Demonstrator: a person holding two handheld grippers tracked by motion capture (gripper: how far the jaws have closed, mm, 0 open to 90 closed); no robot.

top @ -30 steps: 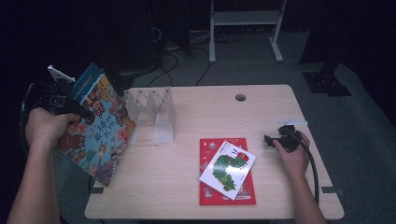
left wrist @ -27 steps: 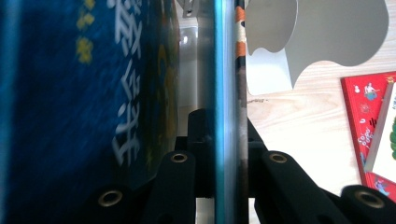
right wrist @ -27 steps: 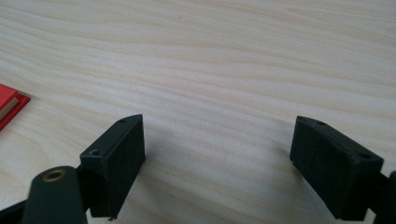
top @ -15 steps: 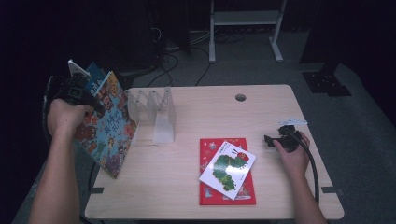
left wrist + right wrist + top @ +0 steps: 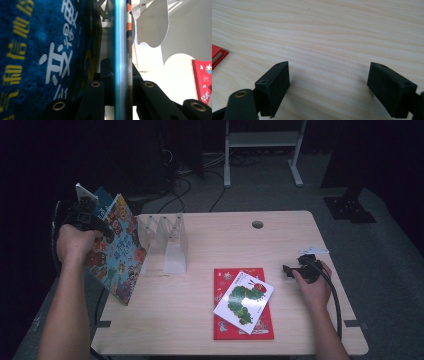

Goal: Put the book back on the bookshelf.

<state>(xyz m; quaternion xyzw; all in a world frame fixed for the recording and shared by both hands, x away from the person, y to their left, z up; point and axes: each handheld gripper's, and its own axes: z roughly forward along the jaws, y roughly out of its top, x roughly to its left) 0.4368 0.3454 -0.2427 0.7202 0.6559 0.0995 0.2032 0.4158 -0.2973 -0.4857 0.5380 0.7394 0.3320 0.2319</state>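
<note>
A large picture book (image 5: 116, 249) with a busy, many-coloured cover is held on edge above the table's left rim, its lower corner hanging past the tabletop (image 5: 295, 240) and its upper edge level with the white divider rack (image 5: 165, 242) just to its right. The left gripper (image 5: 92, 222) clamps the book near its top; in the left gripper view the black jaws press both faces of the teal page edge (image 5: 119, 62), with a dark blue cover bearing yellow and white characters (image 5: 37, 50) on one side and the rack's curved white plates (image 5: 160, 22) close on the other. Compared with a second ago, the book has swung from a flatter, outward lean to a steeper stance and has travelled nearer the rack, and the left hand (image 5: 75, 242) has risen with it. Near the table's front edge, a red book (image 5: 225, 325) lies flat with a white caterpillar book (image 5: 244, 296) skewed on top of it; neither has shifted. On the right side, the right gripper (image 5: 295, 268) rests low on the wood in the right hand (image 5: 312, 282), unmoved, its jaws spread wide over bare tabletop in the right gripper view (image 5: 328, 82), a corner of the red book (image 5: 217, 56) at the left margin.
</note>
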